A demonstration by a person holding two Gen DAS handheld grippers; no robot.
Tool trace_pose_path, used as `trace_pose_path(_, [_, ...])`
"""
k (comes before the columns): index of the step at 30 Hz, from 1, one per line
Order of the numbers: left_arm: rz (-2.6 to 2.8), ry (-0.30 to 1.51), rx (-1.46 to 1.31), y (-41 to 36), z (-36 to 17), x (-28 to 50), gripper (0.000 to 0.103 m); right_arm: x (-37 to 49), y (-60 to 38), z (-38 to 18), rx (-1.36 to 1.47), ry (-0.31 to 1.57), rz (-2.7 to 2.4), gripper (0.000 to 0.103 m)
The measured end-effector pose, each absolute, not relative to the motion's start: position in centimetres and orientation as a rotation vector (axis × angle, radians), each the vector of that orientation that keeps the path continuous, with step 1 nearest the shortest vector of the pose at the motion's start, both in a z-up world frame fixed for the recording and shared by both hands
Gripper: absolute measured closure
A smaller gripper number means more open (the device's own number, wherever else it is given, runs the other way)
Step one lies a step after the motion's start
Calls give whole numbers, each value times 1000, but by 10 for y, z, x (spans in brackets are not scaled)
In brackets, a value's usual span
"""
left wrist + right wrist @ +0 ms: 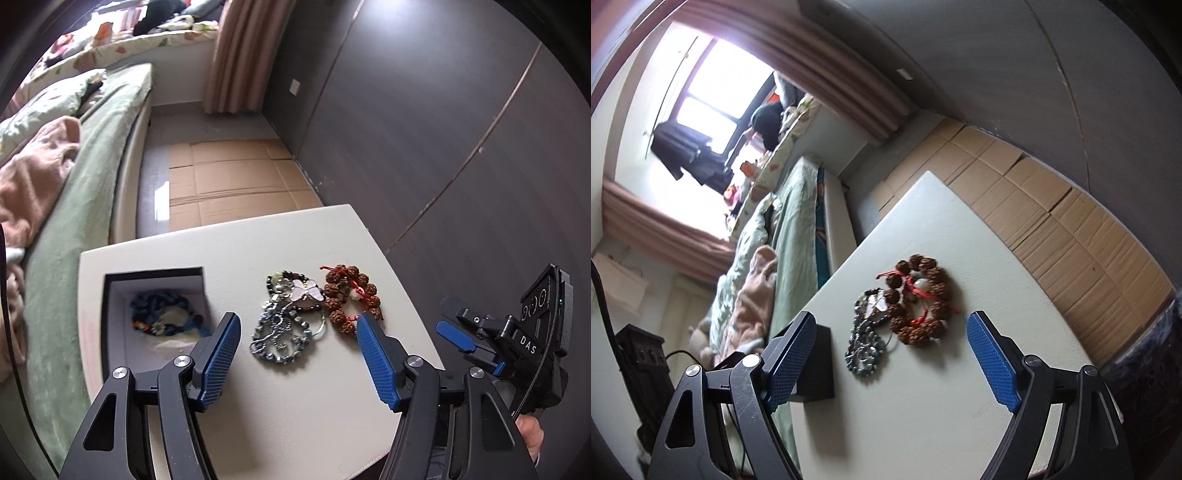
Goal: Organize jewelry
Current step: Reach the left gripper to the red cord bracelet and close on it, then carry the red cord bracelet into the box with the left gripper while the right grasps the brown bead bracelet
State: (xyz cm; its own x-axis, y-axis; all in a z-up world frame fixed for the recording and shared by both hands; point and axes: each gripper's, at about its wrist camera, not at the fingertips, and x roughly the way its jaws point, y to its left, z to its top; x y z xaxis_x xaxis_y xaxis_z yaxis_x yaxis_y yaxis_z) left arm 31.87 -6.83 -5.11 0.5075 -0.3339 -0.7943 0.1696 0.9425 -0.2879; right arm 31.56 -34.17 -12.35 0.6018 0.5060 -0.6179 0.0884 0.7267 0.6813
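On a white table [295,406] stands an open black jewelry box [155,314] with a white lining; a blue beaded bracelet [162,314] lies inside. Beside it lies a tangle of silver and dark bead chains with a white butterfly charm [290,321], then a brown seed-bead bracelet with red cord [351,299]. My left gripper [297,321] is open and empty, just above the tangle. My right gripper [892,319] is open and empty, near the brown bracelet [919,301] and the chains [866,339]; it also shows in the left wrist view [454,328]. The box's black side [816,365] shows at left.
A bed with green cover [92,177] and a pink blanket [33,184] runs along the table's left. Flattened cardboard [236,181] covers the floor beyond the table. A dark grey wall [424,129] stands at right, pink curtains [240,55] at the back.
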Motion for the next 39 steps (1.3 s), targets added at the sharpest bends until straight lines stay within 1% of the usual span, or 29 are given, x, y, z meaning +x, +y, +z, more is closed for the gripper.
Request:
trace_pose_path(2, [-323,1013,-167,-79,-57,326,42,316,-349,-130,771,924,245,24])
trace_pose_path(4, [-346,1033,-153,-92,-64,334,48,315,-354,-134,783,930,223,25])
trace_pose_path(6, [-358,1054,-150,-104,-73,341,50,313,-356,-135,788,935,210,26])
trace_pose_path(9, [-367,1084,-144,-120,-85,352,58,313,-359,-138,780,942,202,34])
trace_pose_path(12, [-403,1118,-154,-138,-95,364,58,313,-367,-145,809,960,189,35])
trace_pose_path(13, [-410,1129,-159,-142,-97,366,59,313,-370,-148,825,970,179,35])
trace_pose_path(14, [-419,1145,-165,-148,-101,370,61,313,-374,-150,839,975,171,35])
trace_pose_path(15, [-420,1158,-168,-152,-103,374,66,312,-377,-152,854,980,162,35])
trace_pose_path(16, [-420,1172,-173,-156,-106,377,68,311,-380,-154,865,982,156,35])
trace_pose_path(21, [-404,1217,-197,-172,-119,393,69,307,-400,-163,931,991,121,47])
trace_pose_path(23, [-391,1227,-199,-177,-123,398,69,306,-405,-165,944,995,105,49])
trace_pose_path(25, [-370,1234,-194,-181,-127,403,74,307,-408,-165,949,996,96,51])
trace_pose_path(27, [-347,1244,-186,-184,-132,406,74,308,-409,-166,951,997,96,54])
trace_pose_path(32, [-298,1261,-180,-185,-141,407,74,310,-407,-170,954,1012,105,54])
trace_pose_path(33, [-292,1255,-181,-185,-141,407,76,310,-407,-170,952,1015,105,54])
trace_pose_path(34, [-283,1252,-181,-185,-141,407,90,311,-406,-170,951,1018,106,54])
trace_pose_path(35, [-278,1253,-182,-184,-140,407,90,311,-405,-170,948,1021,110,54])
trace_pose_path(36, [-280,1250,-190,-184,-140,407,95,311,-404,-171,946,1025,113,54])
trace_pose_path(39, [-275,1235,-189,-181,-134,405,96,313,-402,-173,942,1031,118,54])
